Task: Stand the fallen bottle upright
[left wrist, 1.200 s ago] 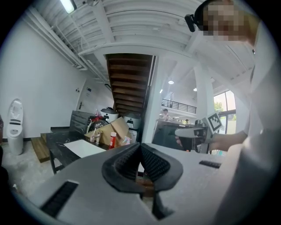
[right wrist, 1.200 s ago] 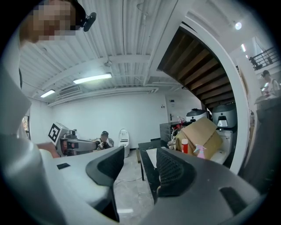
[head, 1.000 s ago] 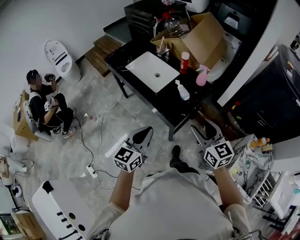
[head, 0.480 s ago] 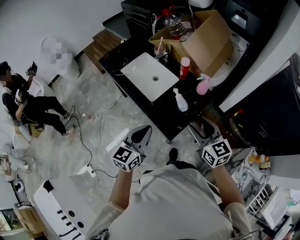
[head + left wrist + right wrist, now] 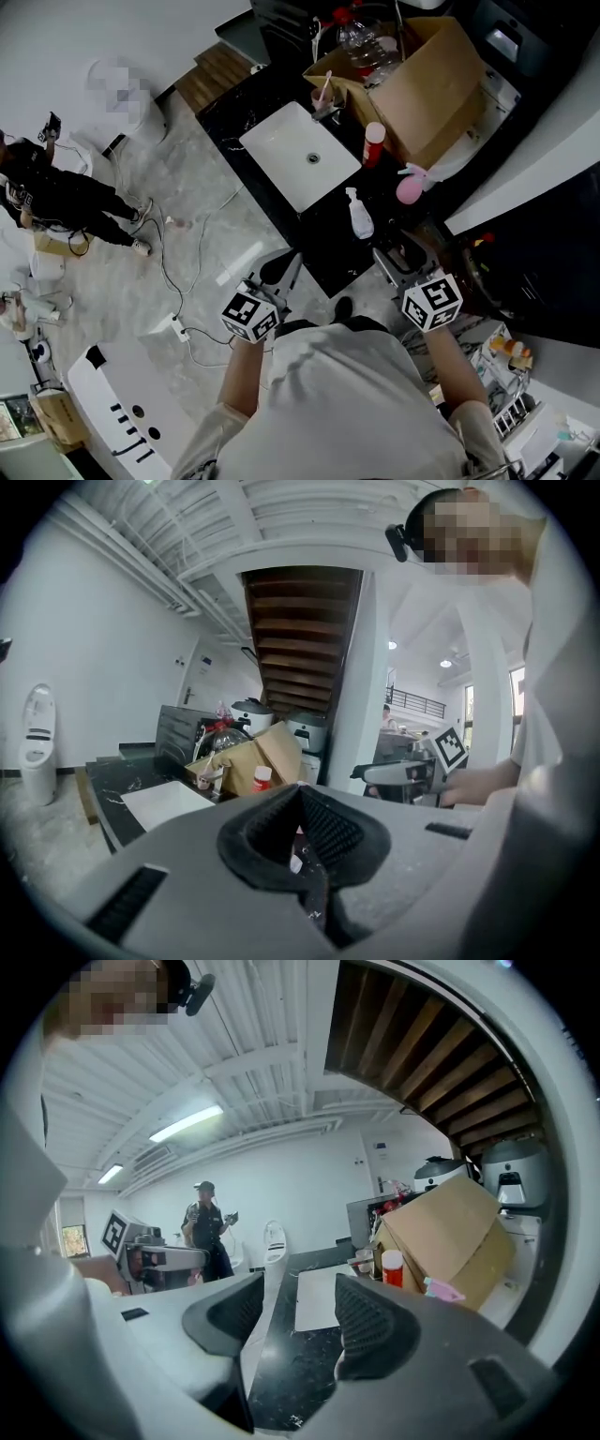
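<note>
A small white spray bottle (image 5: 359, 214) lies on its side on the black counter (image 5: 328, 246), right of the white sink (image 5: 300, 155). My left gripper (image 5: 284, 267) hovers over the floor just short of the counter's near edge, its pads meeting in the left gripper view (image 5: 300, 794). My right gripper (image 5: 394, 261) is at the counter's near right corner, open and empty (image 5: 298, 1316), with bare counter showing between its pads. A red bottle with a white cap (image 5: 373, 143) and a pink spray bottle (image 5: 410, 183) stand upright behind the fallen one.
An open cardboard box (image 5: 427, 84) holding a large clear bottle (image 5: 361, 42) fills the counter's far end. A person (image 5: 47, 187) stands at the left. Cables and a power strip (image 5: 178, 328) lie on the floor. A wire rack (image 5: 506, 361) stands at the right.
Both grippers have moved forward toward the counter, which now lies closer beneath them. The person at the left has shifted further toward the picture's edge.
</note>
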Motion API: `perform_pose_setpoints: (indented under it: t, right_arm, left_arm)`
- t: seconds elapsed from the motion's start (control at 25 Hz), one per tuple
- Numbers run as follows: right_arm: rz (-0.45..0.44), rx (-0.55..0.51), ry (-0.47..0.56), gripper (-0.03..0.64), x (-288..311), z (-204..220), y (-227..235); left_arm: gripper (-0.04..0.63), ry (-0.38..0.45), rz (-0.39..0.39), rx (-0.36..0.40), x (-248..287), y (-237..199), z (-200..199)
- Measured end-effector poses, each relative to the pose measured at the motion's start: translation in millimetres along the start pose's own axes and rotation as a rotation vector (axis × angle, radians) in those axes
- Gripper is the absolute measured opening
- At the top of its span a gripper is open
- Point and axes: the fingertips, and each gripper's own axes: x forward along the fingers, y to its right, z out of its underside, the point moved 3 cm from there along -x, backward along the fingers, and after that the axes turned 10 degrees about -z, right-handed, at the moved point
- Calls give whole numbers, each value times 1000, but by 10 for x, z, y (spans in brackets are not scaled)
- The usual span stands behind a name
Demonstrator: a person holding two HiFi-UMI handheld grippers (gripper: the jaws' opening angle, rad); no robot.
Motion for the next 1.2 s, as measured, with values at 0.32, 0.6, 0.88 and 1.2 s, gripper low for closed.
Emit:
perform_pose_setpoints:
  t: [0.32,0.6,0.88,1.2]
  right_arm:
    - [-40,21,-47,256,230,84,229]
    - [-41,48,-93,256,466,191,369]
    - [4,68,-152,261,789,281,531]
    - [59,96,-288,268,1232,620,825]
  left_arm:
    - [8,-26,-27,-14,224,-118,18]
    - [6,-66,-17,-11,382,-290,98]
    - [6,-103,48,-21,641,-590,188]
    - [7,-148,122,-26,973,-969,337]
